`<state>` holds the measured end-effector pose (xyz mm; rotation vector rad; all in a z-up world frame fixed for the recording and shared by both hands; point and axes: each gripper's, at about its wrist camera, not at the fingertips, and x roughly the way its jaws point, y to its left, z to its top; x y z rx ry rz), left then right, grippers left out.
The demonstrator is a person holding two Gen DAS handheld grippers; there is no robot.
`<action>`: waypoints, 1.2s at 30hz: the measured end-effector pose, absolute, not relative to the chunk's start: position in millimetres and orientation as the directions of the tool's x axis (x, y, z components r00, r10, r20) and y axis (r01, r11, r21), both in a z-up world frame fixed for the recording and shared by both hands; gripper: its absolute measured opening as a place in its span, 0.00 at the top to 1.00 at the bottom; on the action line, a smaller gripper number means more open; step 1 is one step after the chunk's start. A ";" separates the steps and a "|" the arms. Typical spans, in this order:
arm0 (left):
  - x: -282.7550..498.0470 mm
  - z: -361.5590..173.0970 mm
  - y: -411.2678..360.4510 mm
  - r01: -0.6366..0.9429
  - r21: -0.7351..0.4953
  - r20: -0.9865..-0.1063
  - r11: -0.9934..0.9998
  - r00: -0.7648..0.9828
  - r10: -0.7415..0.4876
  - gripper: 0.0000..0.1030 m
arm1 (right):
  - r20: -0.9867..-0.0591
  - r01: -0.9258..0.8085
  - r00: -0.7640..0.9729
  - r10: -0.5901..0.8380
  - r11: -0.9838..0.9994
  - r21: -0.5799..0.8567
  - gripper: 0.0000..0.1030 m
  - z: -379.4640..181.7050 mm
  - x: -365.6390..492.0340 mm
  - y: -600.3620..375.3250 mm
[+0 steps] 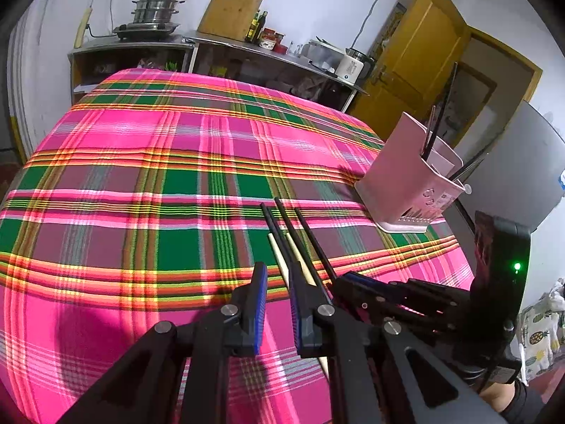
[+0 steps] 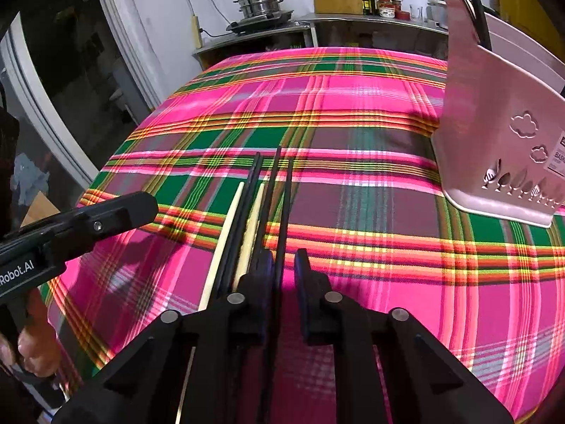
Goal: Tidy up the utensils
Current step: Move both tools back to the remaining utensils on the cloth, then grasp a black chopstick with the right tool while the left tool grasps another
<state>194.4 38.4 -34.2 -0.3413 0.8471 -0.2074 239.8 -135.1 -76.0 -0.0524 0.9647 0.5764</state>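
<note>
Several black chopsticks (image 2: 255, 190) and two pale wooden chopsticks (image 2: 229, 229) lie side by side on the plaid cloth. My right gripper (image 2: 282, 252) sits low over their near ends. One black chopstick (image 2: 284, 205) runs between its jaws, against the left pad, with a slit of cloth showing before the right pad. In the left wrist view the same bundle (image 1: 282, 226) passes under my left gripper (image 1: 277, 268), whose jaws stand nearly together with nothing between them. The right gripper (image 1: 348, 277) is just right of it. A pink utensil holder (image 1: 399, 176) (image 2: 494, 123) stands upright to the right, with black chopsticks (image 1: 441, 120) in it.
The plaid-covered table (image 1: 141, 176) stretches far and left. Behind it is a metal counter with a steamer pot (image 1: 155, 7), a cutting board (image 1: 231, 9) and bottles. A yellow door (image 1: 423, 53) is at back right. A person's hand (image 2: 31, 349) holds the left gripper's handle.
</note>
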 end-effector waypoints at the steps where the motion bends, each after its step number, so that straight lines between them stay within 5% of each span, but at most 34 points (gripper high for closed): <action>1: 196.5 -34.1 36.4 0.048 -0.380 -0.695 0.924 0.644 -0.319 0.89 | -0.787 -0.484 0.433 0.439 0.850 0.208 0.91 -76.4 240.0 -136.1; 11: 232.3 -39.9 3.1 0.100 -0.373 -0.706 0.922 0.614 -0.353 0.89 | -0.789 -0.411 0.458 0.410 0.884 0.221 0.92 -75.1 239.2 -173.7; 28: 287.0 -68.1 -14.3 0.050 -0.250 -0.789 0.967 0.568 -0.233 0.87 | -0.775 -0.393 0.460 0.433 0.882 0.259 0.92 -76.7 232.6 -192.7; 36: 284.6 -68.7 -29.2 0.106 -0.315 -0.775 0.943 0.544 -0.320 0.80 | -0.774 -0.379 0.468 0.427 0.888 0.260 0.92 -76.7 234.1 -196.2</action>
